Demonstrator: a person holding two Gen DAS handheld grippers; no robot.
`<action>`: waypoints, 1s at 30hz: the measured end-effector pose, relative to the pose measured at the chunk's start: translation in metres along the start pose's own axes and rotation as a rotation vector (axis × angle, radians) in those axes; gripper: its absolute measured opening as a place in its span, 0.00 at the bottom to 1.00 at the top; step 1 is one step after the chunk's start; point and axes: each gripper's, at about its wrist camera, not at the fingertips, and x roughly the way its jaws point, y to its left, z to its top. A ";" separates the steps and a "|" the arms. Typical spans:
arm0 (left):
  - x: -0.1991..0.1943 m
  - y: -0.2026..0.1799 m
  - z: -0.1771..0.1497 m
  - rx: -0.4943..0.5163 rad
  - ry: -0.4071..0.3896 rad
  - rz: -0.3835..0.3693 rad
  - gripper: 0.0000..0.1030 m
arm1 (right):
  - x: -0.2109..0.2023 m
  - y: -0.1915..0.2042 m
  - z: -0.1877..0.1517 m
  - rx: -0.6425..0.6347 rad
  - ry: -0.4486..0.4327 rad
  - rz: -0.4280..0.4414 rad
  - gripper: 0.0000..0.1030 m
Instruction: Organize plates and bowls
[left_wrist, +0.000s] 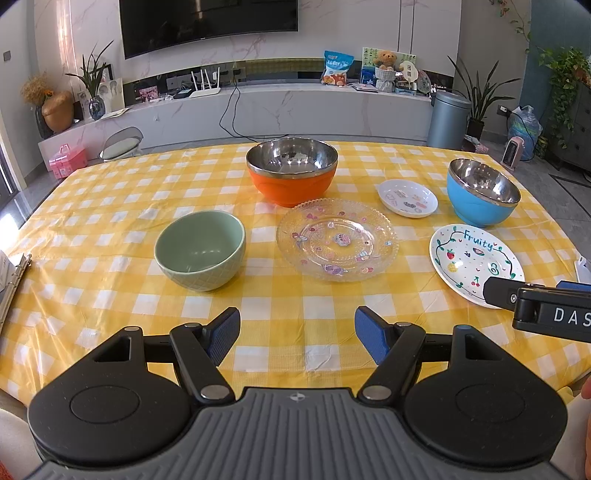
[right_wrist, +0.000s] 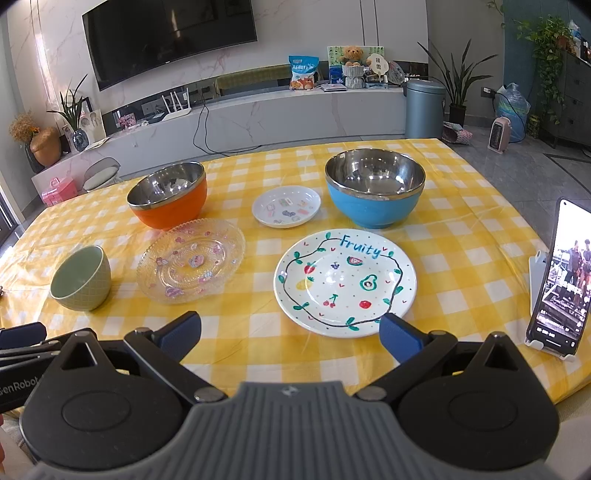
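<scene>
Six dishes sit apart on our yellow checked tablecloth (left_wrist: 110, 206): three bowls (left_wrist: 200, 249), three plates (right_wrist: 345, 282). We hold both grippers, left (left_wrist: 297, 334) and right (right_wrist: 290, 338), spread and empty. A TV (left_wrist: 207, 22) hangs behind.

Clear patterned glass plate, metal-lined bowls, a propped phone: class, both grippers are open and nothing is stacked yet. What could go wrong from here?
1. The clear patterned glass plate lies flat on the yellow checked tablecloth; its thin rim may slip from the fingers or chip.
2. The propped smartphone stands beside the right gripper; a sideways swing could topple it.
3. The white "Fruity" plate lies just beyond the fingertips; pushing could bunch the cloth.
</scene>
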 end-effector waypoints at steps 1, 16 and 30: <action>0.000 0.000 -0.001 -0.001 0.000 0.000 0.81 | 0.000 0.000 0.000 0.000 0.000 0.000 0.98; 0.001 0.001 -0.001 -0.007 0.007 0.000 0.81 | -0.001 0.000 0.000 0.000 0.002 -0.001 0.98; 0.000 0.061 0.053 -0.036 0.036 -0.014 0.80 | 0.011 0.040 0.027 -0.009 0.077 0.032 0.97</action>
